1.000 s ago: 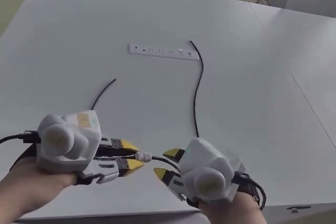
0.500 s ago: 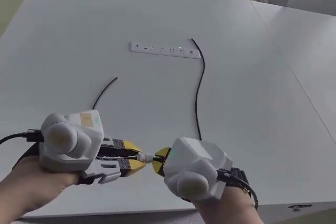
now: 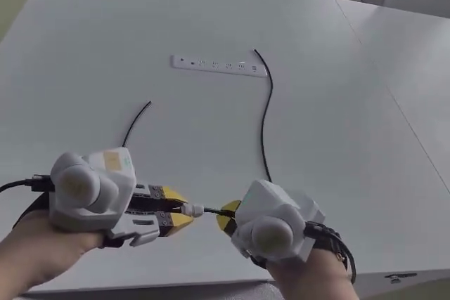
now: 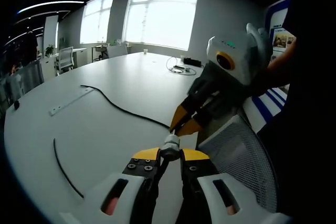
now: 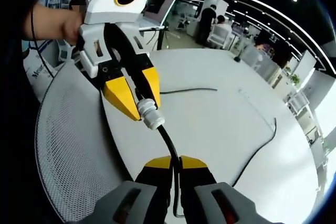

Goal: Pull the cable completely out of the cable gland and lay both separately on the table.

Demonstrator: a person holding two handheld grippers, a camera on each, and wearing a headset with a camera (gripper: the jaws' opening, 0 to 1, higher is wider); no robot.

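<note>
step in hand: the pull-out, cable not out yet. left gripper (image 3: 176, 209) has its jaws clamped narrow on the white cable gland (image 3: 192, 210), whose front end sticks out past the yellow tips. right gripper (image 3: 225, 216) is pinched nearly closed on the black cable (image 3: 211, 211), just beside where it leaves the gland. only a short bare run of cable shows between the two

location: both held in the air at the near edge of the table (image 3: 316, 103), not resting on it, close in front of the person

orientation: gland's long axis lies about level, running left-right along the near table edge. its exposed end points at the right gripper and the cable comes straight out along that same axis. the right gripper view shows a slight bend in the cable before it enters the jaws

next move, my read: hold the left steady and draw the right away along the gland axis, no side load, or the cable may bind in the seal. the grip is close to the gland, so one stroke probably won't clear it, expect regrips. can't tell how much cable sits behind the gland, it's hidden inside the left jaws. then lay each piece down well apart, away from the power strip (image 3: 219, 67) and its lead (image 3: 266, 117)
</note>
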